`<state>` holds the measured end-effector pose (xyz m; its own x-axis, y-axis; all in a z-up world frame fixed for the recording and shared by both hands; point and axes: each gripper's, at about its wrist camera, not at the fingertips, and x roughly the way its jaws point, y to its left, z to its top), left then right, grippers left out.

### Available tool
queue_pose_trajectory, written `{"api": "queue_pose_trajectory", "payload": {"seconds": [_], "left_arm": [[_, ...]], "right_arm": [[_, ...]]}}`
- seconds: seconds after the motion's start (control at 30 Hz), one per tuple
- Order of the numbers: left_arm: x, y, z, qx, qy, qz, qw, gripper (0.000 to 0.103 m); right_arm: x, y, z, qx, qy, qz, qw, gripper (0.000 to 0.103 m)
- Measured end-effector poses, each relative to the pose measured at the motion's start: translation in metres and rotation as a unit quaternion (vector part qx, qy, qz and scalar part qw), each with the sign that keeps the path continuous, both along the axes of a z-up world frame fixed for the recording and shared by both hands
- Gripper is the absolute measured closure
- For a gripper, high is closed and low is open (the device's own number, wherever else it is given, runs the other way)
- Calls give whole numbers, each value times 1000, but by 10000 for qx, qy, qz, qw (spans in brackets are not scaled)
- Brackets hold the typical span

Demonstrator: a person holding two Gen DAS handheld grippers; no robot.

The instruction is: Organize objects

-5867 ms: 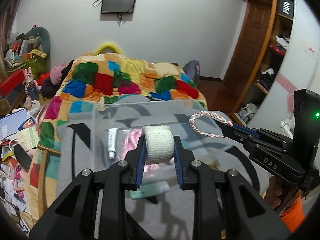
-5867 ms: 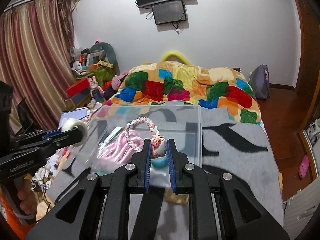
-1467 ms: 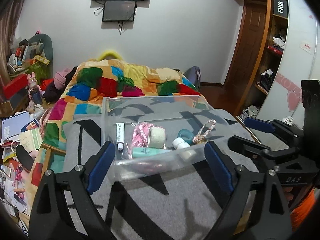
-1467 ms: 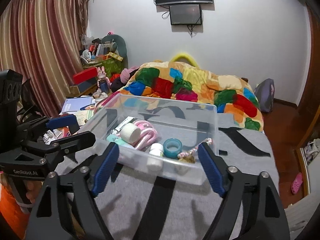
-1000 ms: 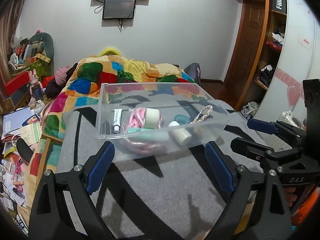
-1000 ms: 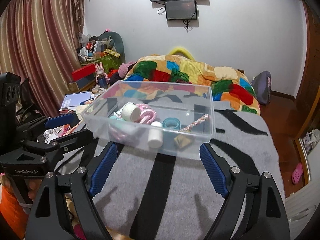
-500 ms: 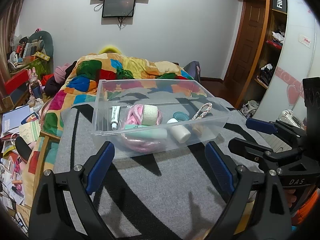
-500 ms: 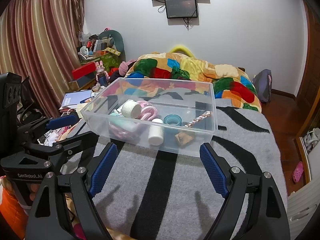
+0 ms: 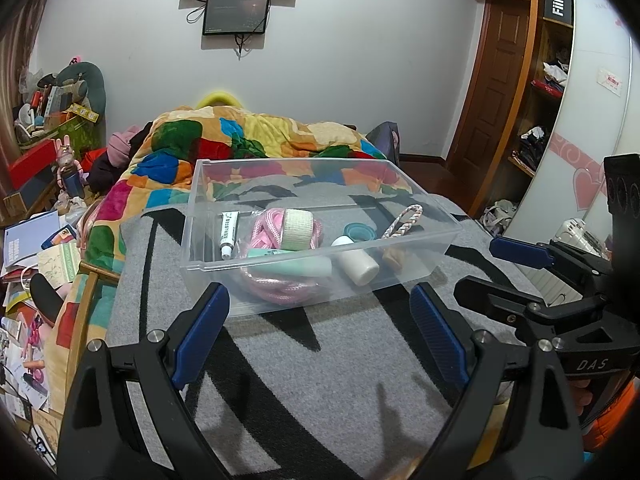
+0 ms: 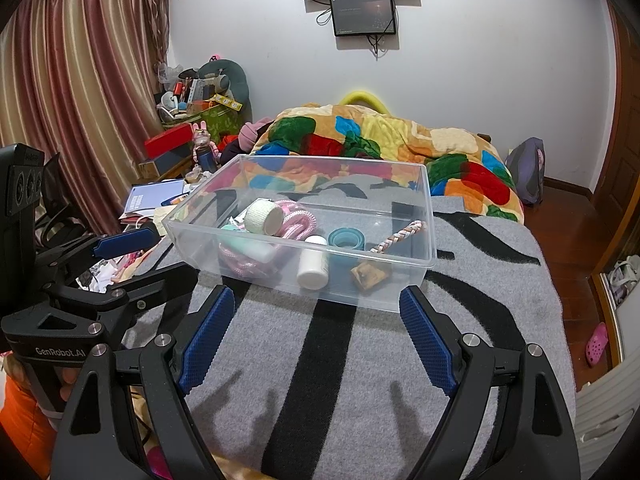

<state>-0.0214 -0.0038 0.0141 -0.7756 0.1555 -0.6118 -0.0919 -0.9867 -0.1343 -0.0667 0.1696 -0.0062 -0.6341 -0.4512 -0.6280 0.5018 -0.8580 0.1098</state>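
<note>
Left wrist view shows the left gripper (image 9: 320, 328) with its jaws spread wide and holding nothing, poised over the grey, black-striped blanket (image 9: 320, 380); the right gripper (image 10: 316, 336) is likewise released and empty, and sits just to the right of the left one. Ahead of both, close beyond the fingertips but not touching them, the clear plastic bin (image 9: 320, 276) rests on the blanket, roughly centred between each pair of fingers. Inside it lie a bandage roll (image 9: 297, 229) on a pink rope (image 9: 266, 226), a small white tube (image 9: 228, 234), a mint tube (image 9: 288, 266), a white bottle (image 9: 358, 265), a teal tape ring (image 9: 360, 232), a braided bracelet (image 9: 402, 222) and a small brown item (image 10: 369, 274). Sorting looks close to finished. The likeliest trouble, I judge, comes from the soft bedding: a nudge from either gripper could tilt or slide the light bin, rolling the bottle and bandage about or tipping things over the low rim.
</note>
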Motion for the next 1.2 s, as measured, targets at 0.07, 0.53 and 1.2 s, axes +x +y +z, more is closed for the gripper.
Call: {"api": "queue_pose_trajectory", "payload": {"seconds": [0.07, 0.53, 1.2], "left_arm": [[0, 0, 0, -1, 0, -5, 10000, 10], [0, 2, 1, -3, 14, -14, 10000, 10], [4, 1, 5, 70, 20, -27, 10000, 10]], "right_arm": [[0, 0, 0, -3, -3, 1, 10000, 20], [0, 0, 0, -4, 4, 3, 10000, 20], [0, 1, -1, -8, -7, 2, 10000, 20]]}}
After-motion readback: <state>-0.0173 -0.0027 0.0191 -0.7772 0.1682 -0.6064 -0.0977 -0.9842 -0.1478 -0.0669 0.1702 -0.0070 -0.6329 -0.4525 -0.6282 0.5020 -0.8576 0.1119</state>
